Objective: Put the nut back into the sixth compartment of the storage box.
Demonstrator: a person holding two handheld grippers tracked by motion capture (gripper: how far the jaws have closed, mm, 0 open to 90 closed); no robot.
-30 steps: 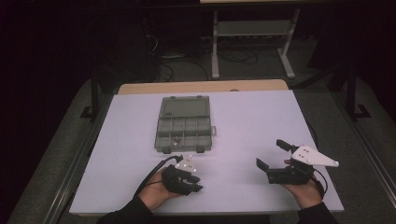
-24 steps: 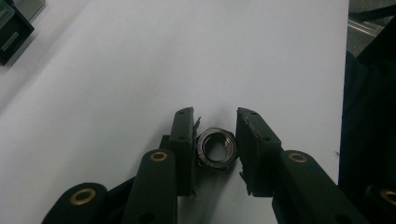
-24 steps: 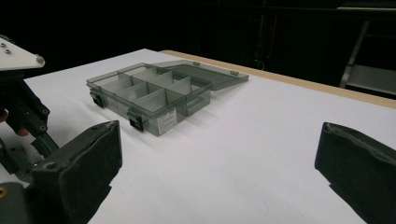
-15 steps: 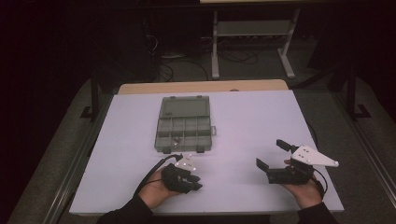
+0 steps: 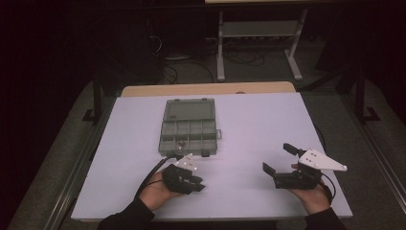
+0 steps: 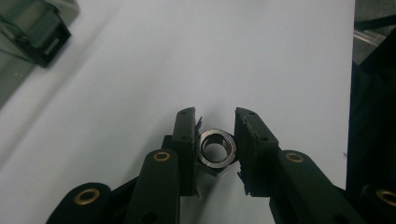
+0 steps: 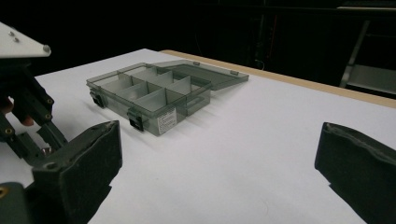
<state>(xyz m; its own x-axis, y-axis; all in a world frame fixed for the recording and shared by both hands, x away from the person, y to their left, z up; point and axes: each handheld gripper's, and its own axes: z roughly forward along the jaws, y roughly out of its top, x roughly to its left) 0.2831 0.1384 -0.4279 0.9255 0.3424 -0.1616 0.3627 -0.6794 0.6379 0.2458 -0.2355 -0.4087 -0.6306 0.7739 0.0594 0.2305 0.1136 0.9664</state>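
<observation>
A small metal hex nut (image 6: 216, 148) sits clamped between the black pads of my left gripper (image 6: 215, 114), just above the white table (image 5: 249, 124). From the high view that left gripper (image 5: 196, 184) lies low at the table's near left, jaws pointing right. A translucent grey compartment box (image 5: 189, 154) stands lid-open just beyond it, with a small dark item in one near compartment. My right gripper (image 5: 279, 158) is held at the near right with its jaws wide open and nothing between them. Its view looks across the table at the box (image 7: 163, 119).
The box's latch (image 6: 44, 39) shows at the top left of the left gripper view. The left hand and its gripper (image 7: 28, 107) fill the left edge of the right gripper view. A metal stand (image 5: 258, 33) and cables lie on the dark floor behind the table.
</observation>
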